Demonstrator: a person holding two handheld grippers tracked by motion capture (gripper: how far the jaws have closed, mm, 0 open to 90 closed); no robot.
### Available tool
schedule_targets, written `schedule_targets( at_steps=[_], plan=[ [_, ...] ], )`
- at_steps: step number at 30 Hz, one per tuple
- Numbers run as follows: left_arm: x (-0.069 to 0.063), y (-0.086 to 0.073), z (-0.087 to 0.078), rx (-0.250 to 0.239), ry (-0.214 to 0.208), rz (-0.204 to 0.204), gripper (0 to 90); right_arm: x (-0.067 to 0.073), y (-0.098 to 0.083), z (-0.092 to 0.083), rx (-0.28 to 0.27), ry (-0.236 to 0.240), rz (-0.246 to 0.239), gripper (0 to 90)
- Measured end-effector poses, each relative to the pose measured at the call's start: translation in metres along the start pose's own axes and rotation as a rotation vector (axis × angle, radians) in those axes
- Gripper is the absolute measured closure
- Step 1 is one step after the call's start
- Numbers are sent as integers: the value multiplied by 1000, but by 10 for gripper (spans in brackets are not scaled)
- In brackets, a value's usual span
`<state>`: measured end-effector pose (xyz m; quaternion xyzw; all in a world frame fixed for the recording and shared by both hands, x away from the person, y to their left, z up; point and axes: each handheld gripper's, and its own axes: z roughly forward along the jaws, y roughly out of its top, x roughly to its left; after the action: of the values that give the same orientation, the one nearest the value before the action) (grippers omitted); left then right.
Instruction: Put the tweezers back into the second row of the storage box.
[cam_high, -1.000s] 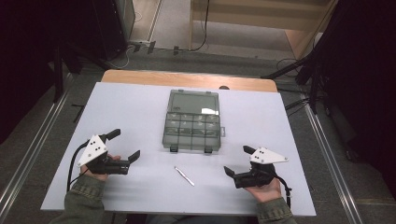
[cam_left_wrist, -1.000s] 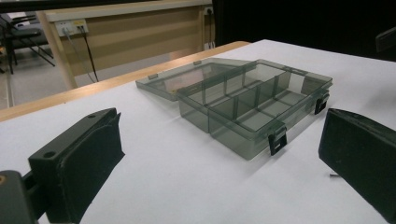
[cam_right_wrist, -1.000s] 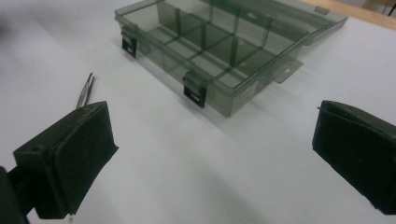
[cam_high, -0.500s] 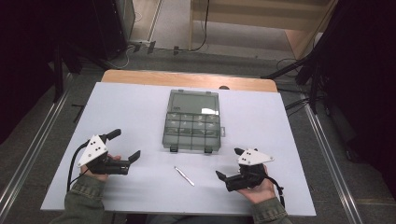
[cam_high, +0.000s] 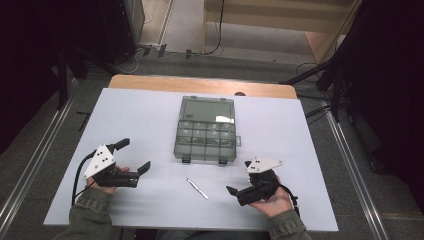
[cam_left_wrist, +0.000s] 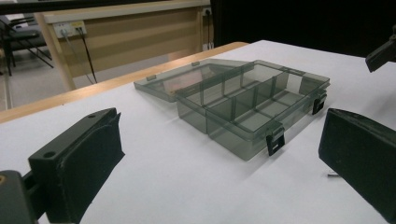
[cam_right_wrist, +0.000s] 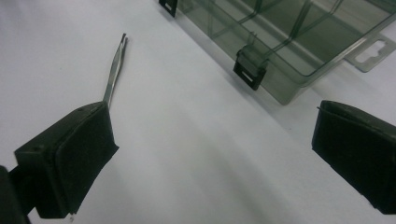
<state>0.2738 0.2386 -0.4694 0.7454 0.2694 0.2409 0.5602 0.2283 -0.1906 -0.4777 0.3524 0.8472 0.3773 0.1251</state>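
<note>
A smoky clear compartment box lies open mid-table, its lid flat behind it; the compartments look empty. Thin metal tweezers lie on the white table in front of the box. My left gripper rests at the front left, open, jaws pointing toward the box with nothing between them. My right gripper is at the front right, open, a short way right of the tweezers. In the right gripper view the tweezers run out from behind my left jaw, and the box's front latch is ahead.
The white table has a wooden strip along its far edge. Metal rails flank the table on both sides. Dark stands and cables stand on the floor beyond. Bare surface lies left and right of the box.
My right gripper has moved left and forward toward the tweezers, turning its jaws toward them. The left gripper, box and tweezers have stayed put.
</note>
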Motion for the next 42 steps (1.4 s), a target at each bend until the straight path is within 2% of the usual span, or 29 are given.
schedule_targets(
  at_steps=[2,4,9,13,16,26,31,38,42],
  plan=[
    [0,0,0,-5,2,2,0,0,1,1,11,6,-4,0],
    [0,0,-1,-3,3,3,0,3,5,5,52,21,-8,0],
    [0,0,0,-1,0,4,0,7,13,12,85,67,5,0],
    [0,0,0,-1,-1,3,0,9,18,17,108,79,2,0],
    [-1,0,0,0,-1,5,0,12,24,24,152,91,6,1],
    [-1,0,0,5,1,10,0,17,34,35,237,99,19,13],
    [-1,0,0,4,1,9,0,23,43,41,263,102,-10,13],
    [-1,0,0,3,0,10,0,29,53,52,316,101,-26,21],
    [0,0,-1,3,-1,9,0,36,62,62,361,98,-32,55]
  ],
)
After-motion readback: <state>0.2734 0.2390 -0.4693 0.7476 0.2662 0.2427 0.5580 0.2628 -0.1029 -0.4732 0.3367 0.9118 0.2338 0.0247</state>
